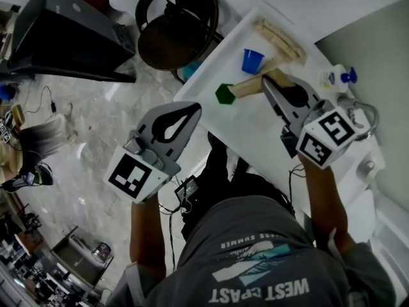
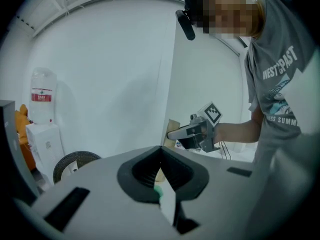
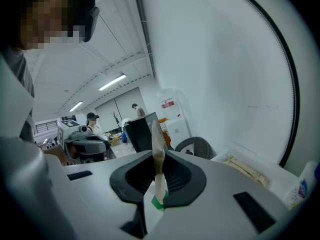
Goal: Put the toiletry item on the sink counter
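My right gripper (image 1: 266, 82) hangs over the middle of the white counter (image 1: 255, 130), and its jaws are nearly together, pinched on the toiletry item (image 1: 246, 86), a thin, flat tan piece. In the right gripper view that piece (image 3: 157, 144) stands edge-on between my pads and sticks up past the jaw tips. Seen from my head, it runs out from the jaws toward the counter's left edge and ends at a green hexagonal piece (image 1: 225, 94); I cannot tell whether the two are joined, nor whether the item touches the counter. A blue cup (image 1: 252, 61) stands just beyond it, farther in on the counter, and a pale slatted wooden rack (image 1: 278, 38) lies along the counter's far edge. A bottle with a blue top (image 1: 337, 77) and a faucet (image 1: 365, 116) are at the counter's right end. My left gripper (image 1: 194, 107) is off the counter, over the floor just beside its left edge, jaws together with nothing between them.
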### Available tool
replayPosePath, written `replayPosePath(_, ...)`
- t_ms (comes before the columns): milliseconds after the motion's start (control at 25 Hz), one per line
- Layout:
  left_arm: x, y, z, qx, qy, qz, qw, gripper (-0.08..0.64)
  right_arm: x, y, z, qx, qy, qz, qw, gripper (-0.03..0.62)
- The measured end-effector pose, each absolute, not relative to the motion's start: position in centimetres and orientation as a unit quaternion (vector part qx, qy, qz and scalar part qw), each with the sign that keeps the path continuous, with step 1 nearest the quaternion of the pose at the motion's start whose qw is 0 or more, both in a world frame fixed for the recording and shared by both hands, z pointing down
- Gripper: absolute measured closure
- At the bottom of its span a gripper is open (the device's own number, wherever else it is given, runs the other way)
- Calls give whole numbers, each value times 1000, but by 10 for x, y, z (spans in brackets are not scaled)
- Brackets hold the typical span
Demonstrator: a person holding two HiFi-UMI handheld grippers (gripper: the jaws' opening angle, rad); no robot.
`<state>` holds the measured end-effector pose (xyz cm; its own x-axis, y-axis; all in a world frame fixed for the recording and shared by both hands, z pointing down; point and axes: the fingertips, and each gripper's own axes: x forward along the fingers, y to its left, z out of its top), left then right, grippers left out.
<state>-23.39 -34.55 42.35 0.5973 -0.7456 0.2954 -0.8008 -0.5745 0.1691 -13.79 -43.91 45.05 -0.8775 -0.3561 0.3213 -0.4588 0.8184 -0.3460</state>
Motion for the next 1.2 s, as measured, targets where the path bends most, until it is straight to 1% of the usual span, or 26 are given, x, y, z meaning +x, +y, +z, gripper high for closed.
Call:
replayPosePath(640,-256,-356,468,877,-432,100,184,557,-170,-446,526,200,-932,253,166,541)
replayPosePath(1200,-269,-355,491,874,-430,95,204,557,-180,-449,569,211,-919,250,220,540)
